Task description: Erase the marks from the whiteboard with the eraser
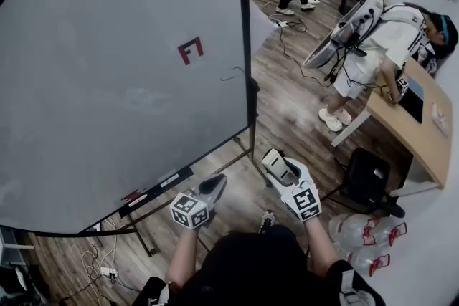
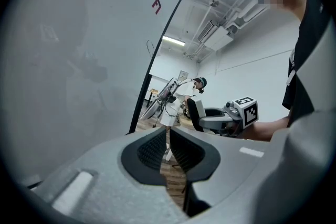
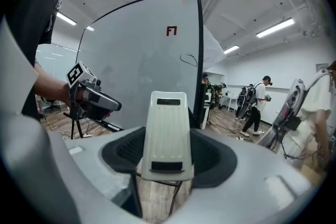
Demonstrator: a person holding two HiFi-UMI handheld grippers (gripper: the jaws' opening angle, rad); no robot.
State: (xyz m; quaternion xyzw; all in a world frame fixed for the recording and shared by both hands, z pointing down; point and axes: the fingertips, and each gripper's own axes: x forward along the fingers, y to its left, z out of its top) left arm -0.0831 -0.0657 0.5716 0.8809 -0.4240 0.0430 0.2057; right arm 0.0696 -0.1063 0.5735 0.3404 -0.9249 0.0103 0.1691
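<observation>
Right gripper [image 1: 278, 170]: clenched on the pale eraser [image 3: 168, 134], which stands upright between its dark pads, held in the air near the lower right corner of the whiteboard [image 1: 107, 82] and not touching it.

Left gripper [image 1: 214, 188]: jaws closed together with nothing between them, held beside the right one, pointing toward the board.

Whiteboard: large, dark-framed, on a stand over wooden floor [image 1: 287, 97].
- Marks on it: a red angular mark [image 1: 190, 50] in the upper right part and a thin dark squiggle [image 1: 233, 74] just beside the right edge.
- A faint grey smear [image 1: 147, 100] lies lower down, too pale to read.
- Tray [image 1: 154, 190] along the bottom edge holds small items, possibly markers.

Bench [image 1: 423, 140]: at right, with a person [image 1: 373, 46] leaning over it.

Clear bottles [image 1: 358, 233]: on the floor, lower right.
</observation>
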